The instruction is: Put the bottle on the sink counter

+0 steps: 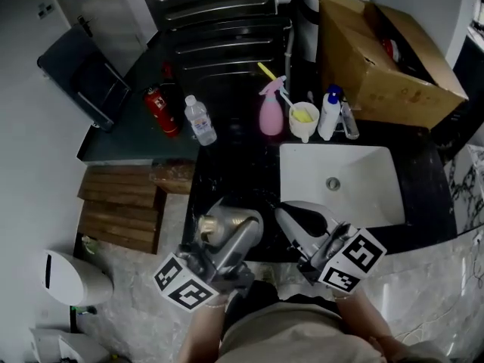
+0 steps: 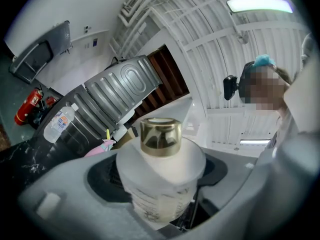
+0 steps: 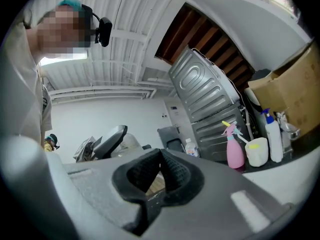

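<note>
A frosted white bottle (image 2: 161,184) with a shiny gold cap (image 2: 160,136) stands upright between the jaws of my left gripper (image 2: 160,204), which is shut on it. From the head view this gripper (image 1: 225,237) and the bottle (image 1: 209,231) hang over the front left edge of the black sink counter (image 1: 234,172). My right gripper (image 1: 293,219) hovers beside it, above the near rim of the white basin (image 1: 336,184). In the right gripper view its black pads (image 3: 172,176) meet with nothing between them.
Along the counter's back stand a clear water bottle (image 1: 200,119), a pink spray bottle (image 1: 271,108), a white cup (image 1: 303,121) and a blue-topped white bottle (image 1: 329,113). A cardboard box (image 1: 386,51) sits at the back right, a red extinguisher (image 1: 161,110) to the left.
</note>
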Tool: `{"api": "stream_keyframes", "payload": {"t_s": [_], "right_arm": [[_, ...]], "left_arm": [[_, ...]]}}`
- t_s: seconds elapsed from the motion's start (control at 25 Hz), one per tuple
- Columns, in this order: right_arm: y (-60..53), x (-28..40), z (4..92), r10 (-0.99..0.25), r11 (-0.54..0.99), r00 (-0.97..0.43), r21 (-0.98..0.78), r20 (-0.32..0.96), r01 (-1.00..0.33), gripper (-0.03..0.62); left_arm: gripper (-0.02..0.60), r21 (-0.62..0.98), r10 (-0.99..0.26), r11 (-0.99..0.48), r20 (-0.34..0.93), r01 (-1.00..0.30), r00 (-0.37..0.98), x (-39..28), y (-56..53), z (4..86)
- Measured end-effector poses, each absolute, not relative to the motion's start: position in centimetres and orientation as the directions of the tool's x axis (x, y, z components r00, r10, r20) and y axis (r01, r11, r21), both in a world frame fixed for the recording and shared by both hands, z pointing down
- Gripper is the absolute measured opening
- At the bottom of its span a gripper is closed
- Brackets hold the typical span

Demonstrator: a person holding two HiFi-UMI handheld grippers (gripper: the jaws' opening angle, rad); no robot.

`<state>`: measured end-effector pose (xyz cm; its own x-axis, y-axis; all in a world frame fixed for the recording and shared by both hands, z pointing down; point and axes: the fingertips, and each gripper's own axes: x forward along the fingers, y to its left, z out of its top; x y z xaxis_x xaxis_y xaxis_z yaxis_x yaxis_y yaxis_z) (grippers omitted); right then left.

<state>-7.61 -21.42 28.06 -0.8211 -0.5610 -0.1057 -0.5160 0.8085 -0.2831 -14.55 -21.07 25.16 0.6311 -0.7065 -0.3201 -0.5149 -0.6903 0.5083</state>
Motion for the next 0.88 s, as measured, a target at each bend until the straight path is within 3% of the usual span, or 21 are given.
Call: {"api": "stream_keyframes", "payload": {"t_s": [0.88], "right_arm": [[-31.8, -10.2, 30.3, -0.705, 0.687, -0.704, -0.332, -0.087, -0.647, 0.003]], "left_arm": [[0.348, 0.496, -0.601, -0.752, -0.245, -0.434, 0.761, -17.2, -32.9, 28.0]]}}
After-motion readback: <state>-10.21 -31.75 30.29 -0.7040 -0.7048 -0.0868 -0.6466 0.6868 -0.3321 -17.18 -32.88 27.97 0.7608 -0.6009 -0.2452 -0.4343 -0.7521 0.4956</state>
